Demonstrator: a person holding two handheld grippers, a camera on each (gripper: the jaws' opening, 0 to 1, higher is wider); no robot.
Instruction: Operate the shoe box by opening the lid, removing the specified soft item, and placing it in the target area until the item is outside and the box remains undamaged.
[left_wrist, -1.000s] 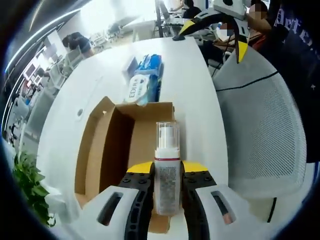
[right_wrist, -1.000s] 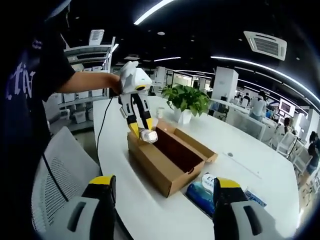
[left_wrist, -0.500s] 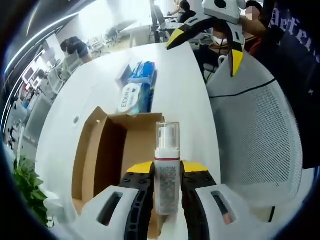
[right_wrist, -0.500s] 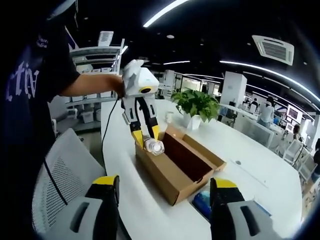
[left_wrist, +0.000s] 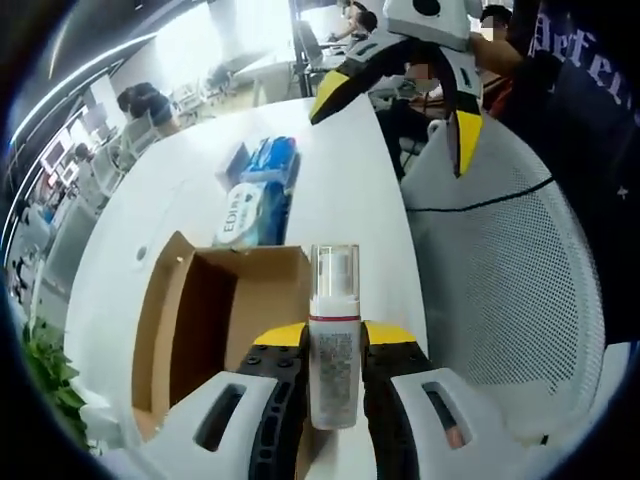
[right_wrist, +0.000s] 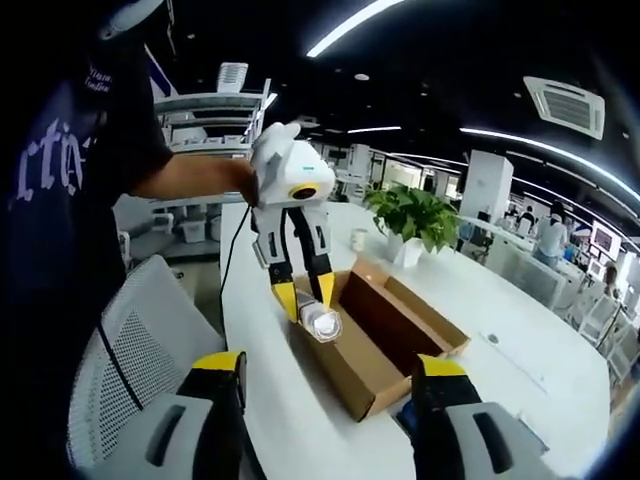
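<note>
Between the yellow-tipped jaws of the left gripper (left_wrist: 333, 345), a white pump bottle (left_wrist: 333, 345) with a clear cap stands upright, clamped at its body. Seen from the left gripper view, the bottle hangs above the near end of the open cardboard shoe box (left_wrist: 195, 320), at the edge nearest the mesh chair (left_wrist: 500, 290). The box rests on the white table (left_wrist: 350, 200), its interior dark brown.

Beyond the box, just past its far end, a round white item with printed lettering (left_wrist: 243, 200) lies against blue packets (left_wrist: 268, 165) on the table. Farther off, the right gripper (left_wrist: 400, 100) enters from the upper right, its two jaws spread apart with nothing between them.

From the right gripper view, the right gripper (right_wrist: 325, 385) shows its jaws wide apart at the bottom. Past them, the left gripper (right_wrist: 308, 300) points down, holding the bottle (right_wrist: 322, 322) just above the box (right_wrist: 390, 330) rim. A person's hand (right_wrist: 245, 180) grips its body. A potted plant (right_wrist: 415, 215) and a white cup (right_wrist: 359, 240) stand on the table (right_wrist: 270, 350) behind.
</note>
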